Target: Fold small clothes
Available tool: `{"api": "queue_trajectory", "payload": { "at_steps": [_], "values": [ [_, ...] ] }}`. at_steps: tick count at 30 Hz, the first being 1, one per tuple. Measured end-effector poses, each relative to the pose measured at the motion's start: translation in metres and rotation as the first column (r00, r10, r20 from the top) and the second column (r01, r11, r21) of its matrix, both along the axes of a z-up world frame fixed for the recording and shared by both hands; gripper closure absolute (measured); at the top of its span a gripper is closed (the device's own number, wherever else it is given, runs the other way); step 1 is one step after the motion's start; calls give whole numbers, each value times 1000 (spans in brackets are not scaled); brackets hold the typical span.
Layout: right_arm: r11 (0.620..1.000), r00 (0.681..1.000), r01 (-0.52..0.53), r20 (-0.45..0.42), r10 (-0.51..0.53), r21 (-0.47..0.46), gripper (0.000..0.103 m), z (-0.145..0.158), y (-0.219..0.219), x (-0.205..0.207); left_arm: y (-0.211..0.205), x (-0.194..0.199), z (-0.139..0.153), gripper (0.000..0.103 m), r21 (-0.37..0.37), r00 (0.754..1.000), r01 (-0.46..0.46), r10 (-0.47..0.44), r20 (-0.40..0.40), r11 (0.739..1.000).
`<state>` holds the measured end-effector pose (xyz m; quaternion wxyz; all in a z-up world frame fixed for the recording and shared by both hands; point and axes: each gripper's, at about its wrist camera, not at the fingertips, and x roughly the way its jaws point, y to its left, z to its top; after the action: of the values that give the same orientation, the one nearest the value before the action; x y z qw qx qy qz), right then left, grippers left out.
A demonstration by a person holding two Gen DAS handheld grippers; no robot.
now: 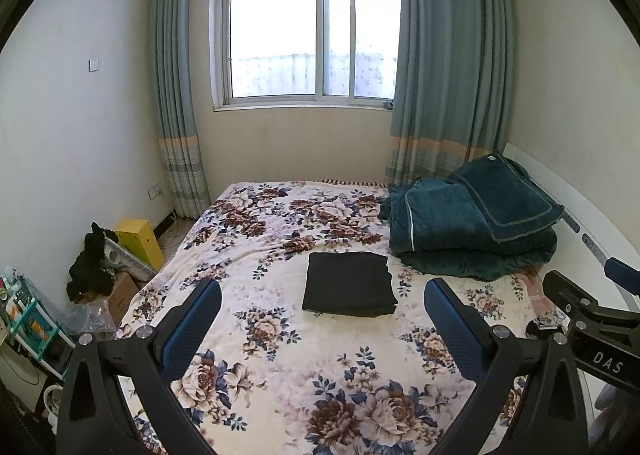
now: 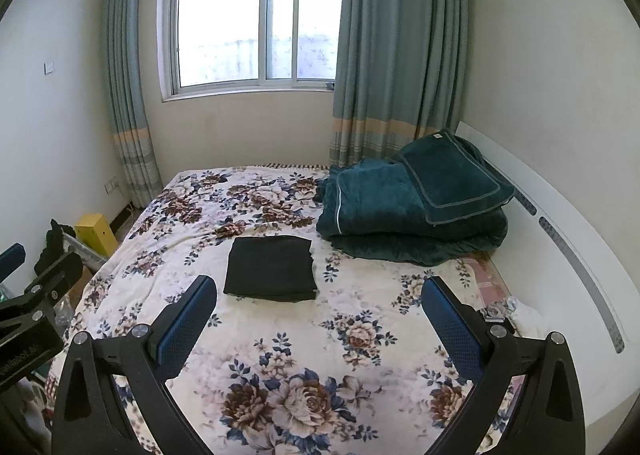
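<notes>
While the black garment [image 1: 349, 283] is lying squarely folded mid-bed, I am holding the left gripper [image 1: 322, 295] and right gripper [image 2: 319, 289] above it, jaws apart and empty; folding looks finished.

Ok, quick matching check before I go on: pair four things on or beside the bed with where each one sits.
Things:
1. black folded garment
2. teal quilt
3. yellow box
4. left tool

Places or states:
A. on the floor left of the bed
B. open, holding nothing, above the bedspread
C. flat in the middle of the floral bedspread
D. heaped at the bed's far right corner

Pairs: 1-C, 2-D, 3-A, 4-B
</notes>
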<state>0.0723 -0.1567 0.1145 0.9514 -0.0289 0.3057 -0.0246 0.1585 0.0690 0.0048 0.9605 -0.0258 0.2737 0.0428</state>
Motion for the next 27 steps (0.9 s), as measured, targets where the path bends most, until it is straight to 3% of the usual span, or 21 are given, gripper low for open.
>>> {"api": "queue_trajectory", "payload": {
  "at_steps": [27],
  "values": [
    [1000,1000,0,2,0,11,0,2,2,3,11,5,2,0,4,1000,9,-9,14,1000]
  ]
}}
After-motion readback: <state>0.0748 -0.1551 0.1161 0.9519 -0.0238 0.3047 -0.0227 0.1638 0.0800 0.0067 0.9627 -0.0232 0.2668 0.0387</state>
